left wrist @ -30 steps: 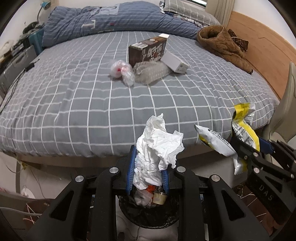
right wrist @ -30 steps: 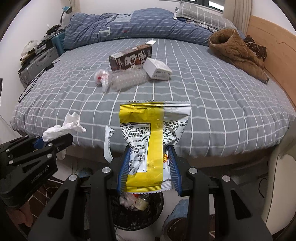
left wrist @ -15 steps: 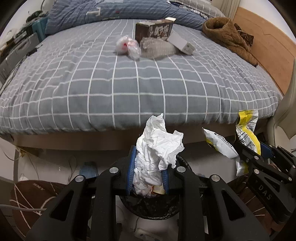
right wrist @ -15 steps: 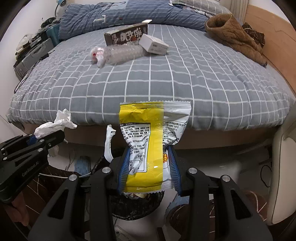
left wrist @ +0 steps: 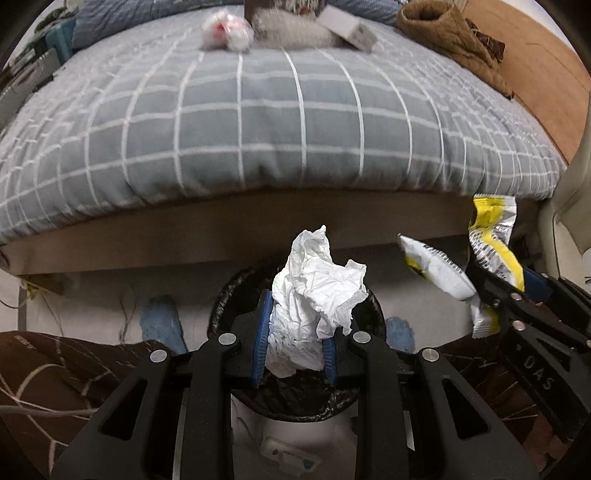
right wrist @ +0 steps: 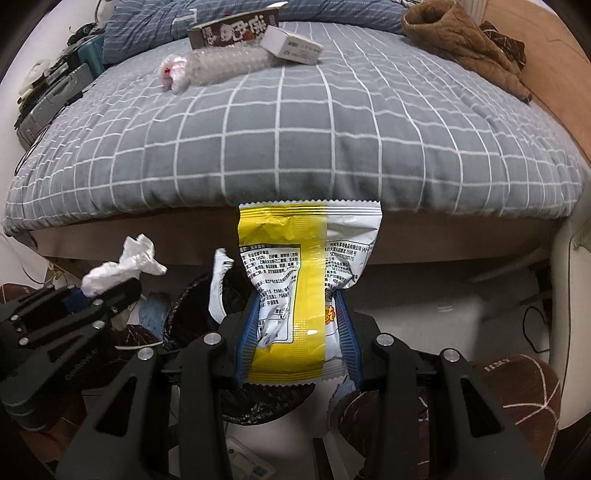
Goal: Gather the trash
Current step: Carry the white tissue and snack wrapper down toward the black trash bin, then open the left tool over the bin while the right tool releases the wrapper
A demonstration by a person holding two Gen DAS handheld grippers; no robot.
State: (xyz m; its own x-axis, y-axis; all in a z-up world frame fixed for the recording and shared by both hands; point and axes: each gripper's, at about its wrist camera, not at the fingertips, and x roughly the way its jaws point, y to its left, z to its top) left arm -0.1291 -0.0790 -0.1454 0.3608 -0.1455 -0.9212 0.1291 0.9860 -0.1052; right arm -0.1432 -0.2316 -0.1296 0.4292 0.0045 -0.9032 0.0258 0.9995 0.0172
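Note:
My left gripper (left wrist: 294, 341) is shut on a crumpled white tissue (left wrist: 314, 295) and holds it over a black-lined trash bin (left wrist: 295, 398) on the floor by the bed. My right gripper (right wrist: 299, 339) is shut on a yellow and silver snack wrapper (right wrist: 295, 280), just right of the bin (right wrist: 184, 314). The wrapper also shows in the left wrist view (left wrist: 491, 236), and the tissue in the right wrist view (right wrist: 122, 262). More trash lies on the bed: a clear plastic bottle (right wrist: 225, 64), a brown carton (right wrist: 232, 29) and a white box (right wrist: 291, 46).
The bed has a grey checked cover (right wrist: 295, 129); a brown jacket (right wrist: 461, 44) lies at its far right. A small plastic bag (left wrist: 225, 31) lies by the bottle. Brown slippers (right wrist: 517, 387) and a blue item (left wrist: 160, 321) are on the floor. A suitcase (right wrist: 48, 99) stands at left.
Both grippers have dropped from bed height toward the floor, each still gripping its trash. The bin has come closer under the left gripper and the bed top has risen in both views.

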